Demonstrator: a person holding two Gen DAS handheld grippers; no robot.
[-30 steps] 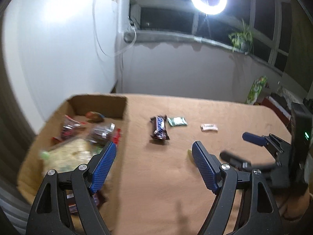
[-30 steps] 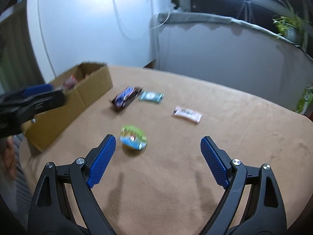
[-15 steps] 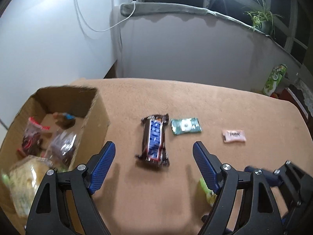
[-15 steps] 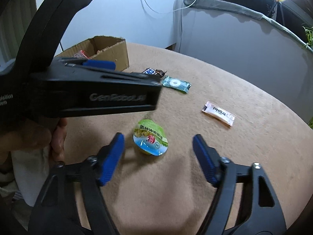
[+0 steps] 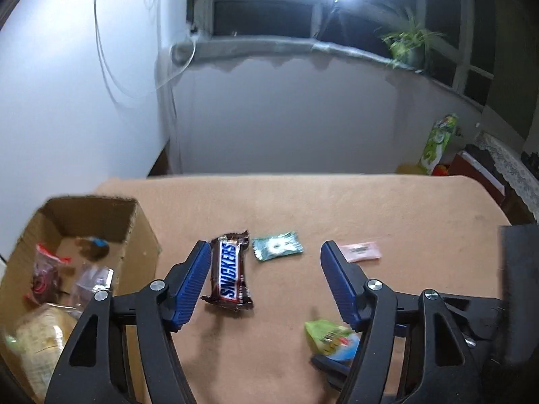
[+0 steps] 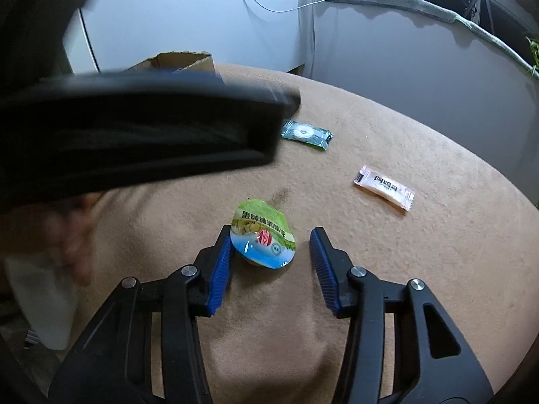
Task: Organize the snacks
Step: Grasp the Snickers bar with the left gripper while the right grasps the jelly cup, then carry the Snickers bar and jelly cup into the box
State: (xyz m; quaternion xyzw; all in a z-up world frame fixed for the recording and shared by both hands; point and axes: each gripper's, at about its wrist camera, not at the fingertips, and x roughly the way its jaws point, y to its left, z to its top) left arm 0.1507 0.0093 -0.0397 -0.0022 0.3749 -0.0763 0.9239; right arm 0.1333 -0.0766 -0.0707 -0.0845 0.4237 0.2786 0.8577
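Closing around the jelly cup [image 6: 262, 239] on the table [image 6: 438, 269], the right gripper [image 6: 269, 262] is apparently touching it with one pad only, while the left gripper [image 5: 262, 282], jaws narrowing yet apart, is bracketing the Snickers bar [image 5: 229, 274].

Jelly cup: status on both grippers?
Right gripper closing around jelly cup, right pad not touching. Left gripper closing, open beside Snickers. Left gripper body blocks right view; table path clear.

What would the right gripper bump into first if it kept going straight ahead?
Probably the jelly cup. It sits between the right gripper fingers, whose jaws have just been closing, with a gap left on one side. Past it is bare tablecloth.
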